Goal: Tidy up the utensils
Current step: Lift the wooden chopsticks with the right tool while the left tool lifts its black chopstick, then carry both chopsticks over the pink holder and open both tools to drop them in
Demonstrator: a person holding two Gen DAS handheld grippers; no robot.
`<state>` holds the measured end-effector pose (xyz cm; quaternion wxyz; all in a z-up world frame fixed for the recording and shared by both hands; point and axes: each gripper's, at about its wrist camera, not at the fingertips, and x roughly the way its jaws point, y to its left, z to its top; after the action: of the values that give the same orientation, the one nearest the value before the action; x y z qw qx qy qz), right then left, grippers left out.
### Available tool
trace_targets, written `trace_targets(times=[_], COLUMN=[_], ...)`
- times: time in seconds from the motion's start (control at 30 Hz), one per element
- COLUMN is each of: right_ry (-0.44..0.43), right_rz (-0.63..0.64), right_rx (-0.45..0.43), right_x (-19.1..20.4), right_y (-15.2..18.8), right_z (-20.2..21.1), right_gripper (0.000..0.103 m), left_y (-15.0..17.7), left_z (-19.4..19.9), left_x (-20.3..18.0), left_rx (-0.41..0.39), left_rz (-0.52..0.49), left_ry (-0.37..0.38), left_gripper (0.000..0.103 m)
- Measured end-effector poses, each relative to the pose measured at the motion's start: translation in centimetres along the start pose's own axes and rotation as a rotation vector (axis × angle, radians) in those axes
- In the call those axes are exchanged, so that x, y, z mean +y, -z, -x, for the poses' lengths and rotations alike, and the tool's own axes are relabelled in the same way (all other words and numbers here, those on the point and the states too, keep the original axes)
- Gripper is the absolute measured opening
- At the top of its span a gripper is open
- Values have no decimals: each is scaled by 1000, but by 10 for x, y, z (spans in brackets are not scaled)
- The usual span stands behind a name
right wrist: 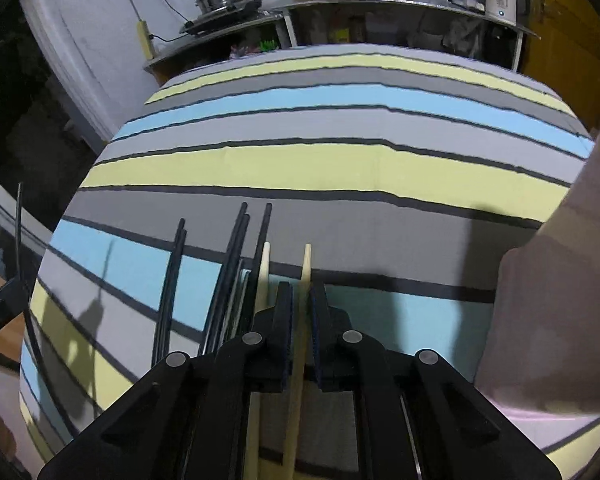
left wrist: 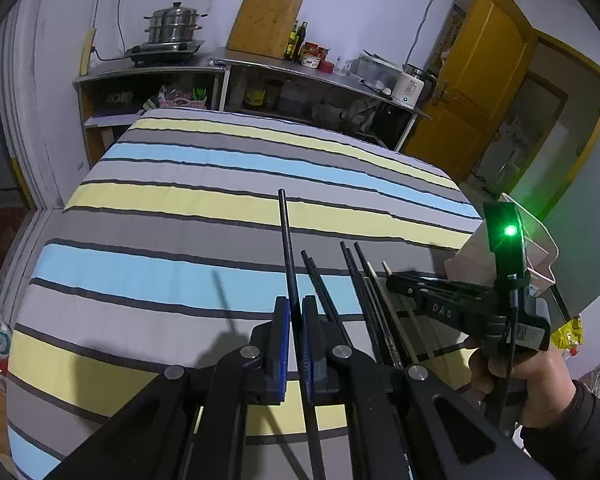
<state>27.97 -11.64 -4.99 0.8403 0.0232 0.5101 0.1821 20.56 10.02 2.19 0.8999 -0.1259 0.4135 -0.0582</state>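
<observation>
My left gripper (left wrist: 295,310) is shut on a black chopstick (left wrist: 287,240) and holds it above the striped cloth, tip pointing away. Several black chopsticks (left wrist: 356,280) and pale wooden ones (left wrist: 396,312) lie on the cloth to its right. My right gripper (right wrist: 302,296) is shut on a pale wooden chopstick (right wrist: 306,264); a second pale chopstick (right wrist: 263,276) lies just left of it, and black chopsticks (right wrist: 236,264) lie further left. The right gripper (left wrist: 396,280) shows in the left wrist view beside a pinkish utensil holder (left wrist: 540,256), which fills the right edge of the right wrist view (right wrist: 548,300).
The striped cloth (left wrist: 204,208) covers a table. Behind it stand metal shelves (left wrist: 260,68) with a steamer pot (left wrist: 172,26), a cutting board (left wrist: 264,22), bottles and a kettle. A yellow door (left wrist: 476,80) is at the back right.
</observation>
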Motion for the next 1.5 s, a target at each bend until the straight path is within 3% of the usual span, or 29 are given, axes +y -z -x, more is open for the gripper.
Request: trace_targets(times=[0.33, 0.77, 1.1, 1.33, 1.5], right_ry=[28, -15, -27, -26, -31], right_rz=[38, 58, 73, 76, 73], right_rx=[14, -162, -254, -290, -320], right_x=[1, 12, 19, 18, 16], right_y=[-6, -9, 8, 15, 23], right_z=[4, 100, 159, 179, 194], right_gripper=[6, 5, 5, 5, 5], left_y=[7, 1, -4, 3, 13], left_z=[-6, 22, 56, 32, -5], left_x=[-4, -22, -41, -33, -19], left_rx=[15, -28, -80, -27, 66], left_rz=[-2, -23, -61, -54, -29], left_ry=[7, 28, 44, 32, 1], left_gripper=[6, 5, 5, 5, 6])
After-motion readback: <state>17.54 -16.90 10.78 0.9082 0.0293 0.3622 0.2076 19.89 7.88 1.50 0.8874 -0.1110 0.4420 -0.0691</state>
